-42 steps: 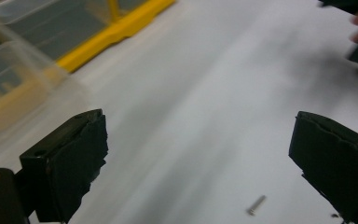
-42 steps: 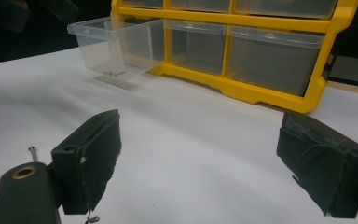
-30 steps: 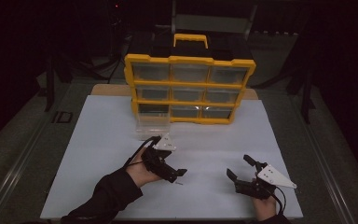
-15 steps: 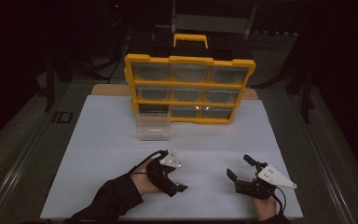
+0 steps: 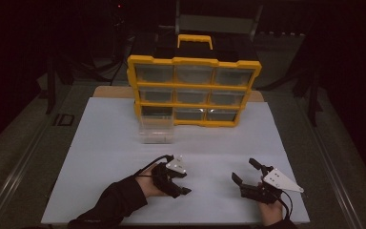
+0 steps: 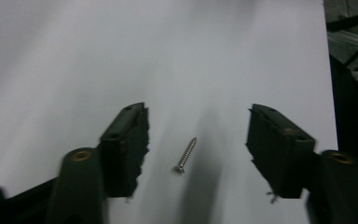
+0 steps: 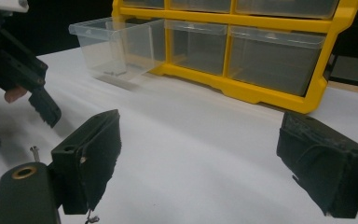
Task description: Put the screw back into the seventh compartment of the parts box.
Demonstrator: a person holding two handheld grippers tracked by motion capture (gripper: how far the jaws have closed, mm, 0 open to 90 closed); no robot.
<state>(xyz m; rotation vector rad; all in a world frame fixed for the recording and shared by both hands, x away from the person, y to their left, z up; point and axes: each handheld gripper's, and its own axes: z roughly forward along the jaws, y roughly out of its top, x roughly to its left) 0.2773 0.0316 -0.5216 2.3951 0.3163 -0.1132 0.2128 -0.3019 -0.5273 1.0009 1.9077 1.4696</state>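
**Screw lies between the left tool's jaws**

On the white worktop [image 5: 105,143], a small screw [image 6: 186,155] lies between the left tool [image 6: 196,135], whose half-spread jaws have just been closing without touching it. Its shaft runs lengthwise between them. The right tool [image 5: 249,171] gapes wide, farther off.

Counter [image 5: 100,157]: flat white sheet surface, rectangular, dim light; strip of brown board [image 5: 109,91] showing past far edge. Yellow plastic organizer cabinet with clear drawers and yellow handle [image 5: 194,90] standing upright on far middle of counter. Clear plastic drawer bin [image 5: 157,131] pulled out, resting on counter just in front of cabinet's lower left slot. Small silver metal screw [image 6: 186,154] lying flat on near part of counter, well apart from bin and cabinet.
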